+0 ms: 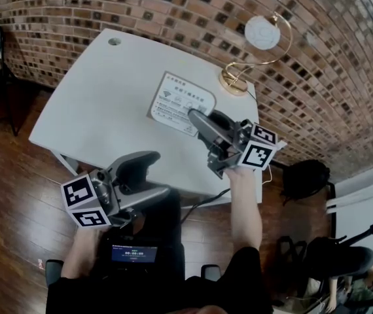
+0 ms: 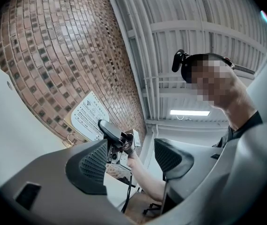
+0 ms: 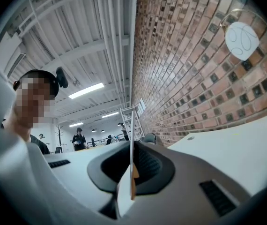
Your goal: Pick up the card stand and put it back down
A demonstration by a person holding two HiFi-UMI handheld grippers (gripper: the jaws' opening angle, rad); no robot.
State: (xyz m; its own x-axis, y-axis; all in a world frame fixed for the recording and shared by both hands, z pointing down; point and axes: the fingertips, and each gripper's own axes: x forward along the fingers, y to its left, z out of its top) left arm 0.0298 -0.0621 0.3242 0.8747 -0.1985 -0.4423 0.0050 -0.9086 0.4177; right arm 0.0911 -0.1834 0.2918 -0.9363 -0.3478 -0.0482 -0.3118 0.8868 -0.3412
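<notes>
Bright, even indoor light. Long ceiling strips [image 3: 85,90] glow in both gripper views, and the white desk [image 1: 101,103] glares slightly. Fisheye bends the brick wall [image 1: 173,12] hard; the gripper views fall to black at the corners. The right claw [image 3: 131,168], close to the lens, is soft.

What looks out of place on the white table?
The card stand isn't standing upright: it's tipped back, face up, pinched at its edge by the right gripper. Nothing looks spilled or broken.
</notes>
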